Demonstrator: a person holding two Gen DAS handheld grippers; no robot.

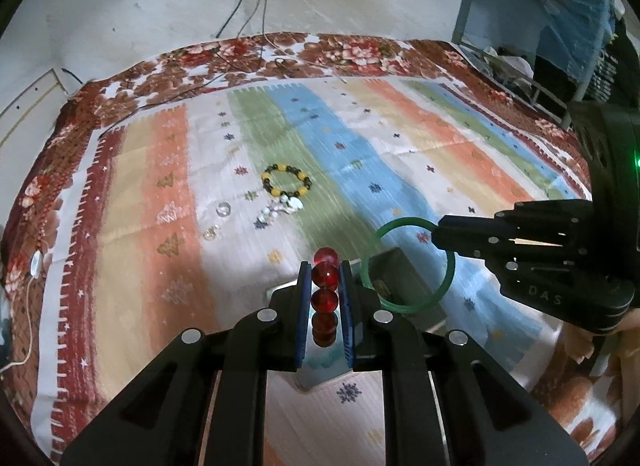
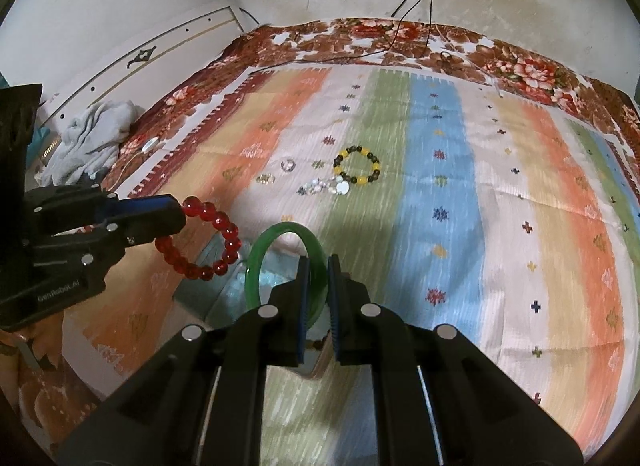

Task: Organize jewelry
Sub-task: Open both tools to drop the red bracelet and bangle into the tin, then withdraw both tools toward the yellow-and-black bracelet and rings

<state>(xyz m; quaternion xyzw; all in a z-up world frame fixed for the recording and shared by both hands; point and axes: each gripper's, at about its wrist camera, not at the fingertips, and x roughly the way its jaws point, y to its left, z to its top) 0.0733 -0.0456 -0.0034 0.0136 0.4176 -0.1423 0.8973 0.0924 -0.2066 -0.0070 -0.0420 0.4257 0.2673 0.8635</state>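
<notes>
Left gripper [image 1: 325, 278]: jaws pinched on the red bracelet [image 1: 325, 286]; the beads are seen edge-on between the blue pads [image 1: 305, 306]; held above the cloth [image 1: 180, 169]
Right gripper [image 2: 318, 278]: jaws pinched on the green bangle [image 2: 276, 236]; the ring is held upright
Box [image 1: 394, 270]: glimpsed under both held pieces; contents cannot be told
Yellow bracelet [image 1: 285, 185]: laid on the green stripe, farther off; white charms [image 1: 282, 211] just beside it
Clear pieces [image 1: 223, 208]: 2 are seen near the charms
</notes>
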